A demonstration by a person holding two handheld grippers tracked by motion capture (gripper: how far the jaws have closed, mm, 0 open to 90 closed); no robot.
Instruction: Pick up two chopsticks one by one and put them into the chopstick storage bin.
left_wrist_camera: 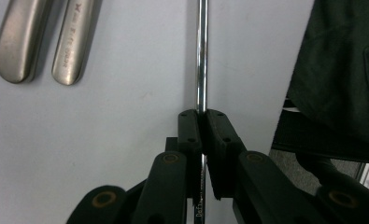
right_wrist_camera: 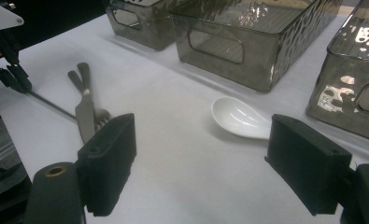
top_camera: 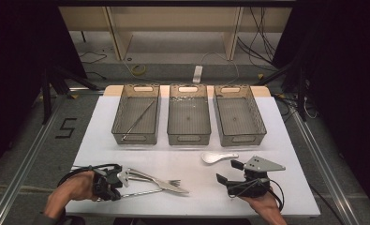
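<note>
Steel rod (left_wrist_camera: 202, 56), thin, sits clenched in the left gripper (left_wrist_camera: 202, 116) near the bench's (top_camera: 276, 187) front left edge. Three bins (top_camera: 188, 120) line the far side; one holds a second rod (top_camera: 139, 119). One knife (top_camera: 160, 183) and one fork (top_camera: 166, 179) lie beside the grasp, one white spoon (top_camera: 218, 157) nearby. The right gripper (right_wrist_camera: 201, 158) hangs released over bare bench in front of the spoon
</note>
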